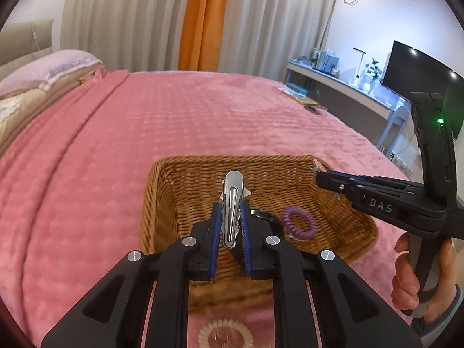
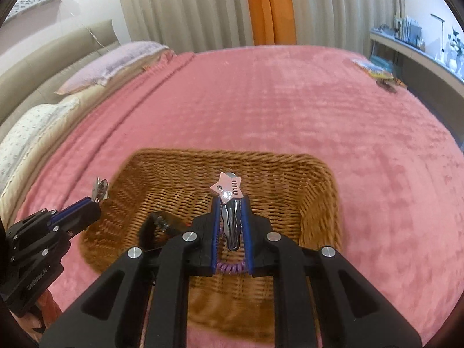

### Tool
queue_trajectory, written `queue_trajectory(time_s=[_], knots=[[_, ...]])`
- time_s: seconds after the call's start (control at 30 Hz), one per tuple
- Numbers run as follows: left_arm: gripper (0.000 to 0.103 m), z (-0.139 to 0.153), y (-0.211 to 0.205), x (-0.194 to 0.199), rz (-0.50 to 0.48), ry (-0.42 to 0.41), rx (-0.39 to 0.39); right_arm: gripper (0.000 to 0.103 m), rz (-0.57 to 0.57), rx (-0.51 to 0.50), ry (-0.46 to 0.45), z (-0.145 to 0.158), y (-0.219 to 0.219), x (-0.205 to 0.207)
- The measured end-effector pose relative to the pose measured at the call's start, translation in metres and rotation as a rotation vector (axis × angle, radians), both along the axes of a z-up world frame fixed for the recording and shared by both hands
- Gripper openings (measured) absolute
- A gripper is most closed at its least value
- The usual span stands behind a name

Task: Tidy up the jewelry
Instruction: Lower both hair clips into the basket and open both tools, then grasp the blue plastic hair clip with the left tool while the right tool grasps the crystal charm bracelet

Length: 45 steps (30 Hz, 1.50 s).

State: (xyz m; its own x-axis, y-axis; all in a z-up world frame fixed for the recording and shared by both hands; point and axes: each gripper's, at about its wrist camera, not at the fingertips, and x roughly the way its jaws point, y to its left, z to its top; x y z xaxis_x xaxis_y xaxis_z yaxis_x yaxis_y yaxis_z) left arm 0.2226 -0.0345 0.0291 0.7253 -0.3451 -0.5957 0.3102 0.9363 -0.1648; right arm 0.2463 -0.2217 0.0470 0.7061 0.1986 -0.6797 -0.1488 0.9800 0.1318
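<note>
Left gripper [image 1: 231,217] jaws clamped on silver hair clip [image 1: 232,200], held above wicker basket [image 1: 179,179] on the pink bed [image 1: 145,121]. Right gripper [image 2: 231,217] jaws clamped on star hair clip [image 2: 229,191], also over the basket (purple coil hair tie [image 1: 298,223] lies inside).

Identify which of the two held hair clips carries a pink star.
The hair clip in the right tongs: a pink star tops it. The left tongs' clip is plain silver metal.
</note>
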Motion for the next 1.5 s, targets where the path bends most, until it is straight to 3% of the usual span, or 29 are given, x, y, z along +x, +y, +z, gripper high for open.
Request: queue_trajectory(time_s=[0.23, 0.53, 0.6, 0.67, 0.77, 1.0, 1.13, 1.27, 1.5], knots=[[0.012, -0.029, 0.003, 0.027, -0.002, 0.084, -0.034, 0.012, -0.014, -0.032, 0.1, -0.032, 0.005, 0.027], [0.013, -0.034, 0.007, 0.029, -0.011, 0.11, -0.038, 0.013, -0.025, -0.053, 0.133, -0.041, 0.007, 0.026], [0.021, -0.033, 0.009, 0.026, -0.012, 0.117, -0.043, 0.018, -0.024, -0.056, 0.136, -0.038, 0.007, 0.023], [0.021, -0.028, 0.01, 0.021, -0.01, 0.108, -0.042, 0.025, -0.024, -0.048, 0.129, -0.034, 0.006, 0.016], [0.028, -0.015, 0.016, 0.002, -0.03, 0.084, -0.069, 0.038, -0.021, -0.041, 0.095, -0.019, 0.003, -0.001], [0.039, 0.024, 0.036, -0.07, -0.081, -0.02, -0.093, 0.038, 0.035, -0.012, -0.005, 0.024, 0.005, -0.07], [0.045, 0.029, 0.051, -0.111, -0.089, -0.051, -0.086, 0.038, 0.071, -0.023, -0.056, 0.03, 0.012, -0.114], [0.045, 0.013, 0.063, -0.139, -0.106, -0.022, -0.067, 0.038, 0.102, -0.031, -0.07, 0.017, 0.022, -0.15], [0.045, -0.043, 0.063, -0.144, -0.154, 0.14, -0.052, 0.038, 0.108, 0.023, 0.019, -0.032, 0.023, -0.171]])
